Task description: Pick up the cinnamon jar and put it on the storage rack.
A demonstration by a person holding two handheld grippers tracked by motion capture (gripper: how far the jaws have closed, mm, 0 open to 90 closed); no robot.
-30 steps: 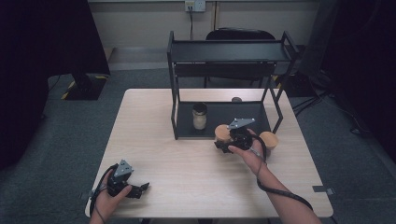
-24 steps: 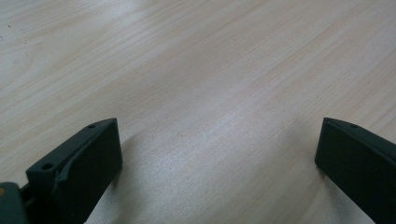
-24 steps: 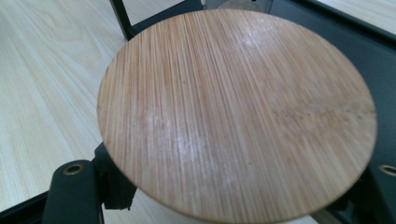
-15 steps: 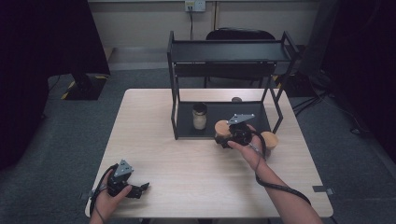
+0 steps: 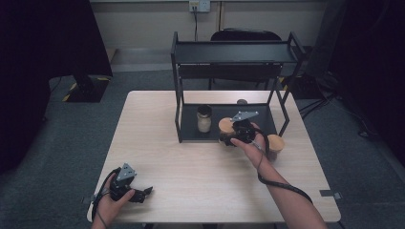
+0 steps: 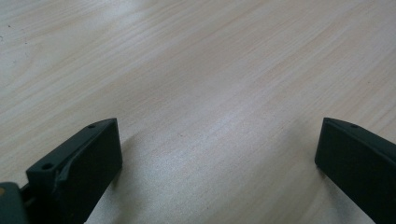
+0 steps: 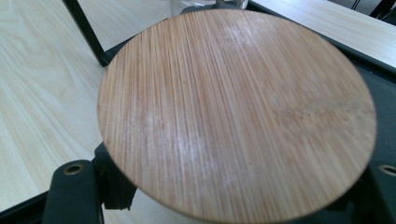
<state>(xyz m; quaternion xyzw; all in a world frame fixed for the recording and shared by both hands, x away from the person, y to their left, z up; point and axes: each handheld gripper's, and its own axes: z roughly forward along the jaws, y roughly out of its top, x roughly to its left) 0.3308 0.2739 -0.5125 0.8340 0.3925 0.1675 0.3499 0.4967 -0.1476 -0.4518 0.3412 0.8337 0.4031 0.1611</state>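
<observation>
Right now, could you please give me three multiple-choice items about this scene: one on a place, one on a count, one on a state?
1. Where is the dark-lidded jar?
A. rack's lower shelf
B. rack's top shelf
C. floor

2. How many wooden lids show?
A. one
B. two
C. four

3. The left claw is:
A. shut on a jar
B. open above bare table
C. inside the rack

Answers: A, it stands low in the rack; B, one lid tops the held jar at the right claw, another is beside that hand; B, its jaws stand apart.
</observation>
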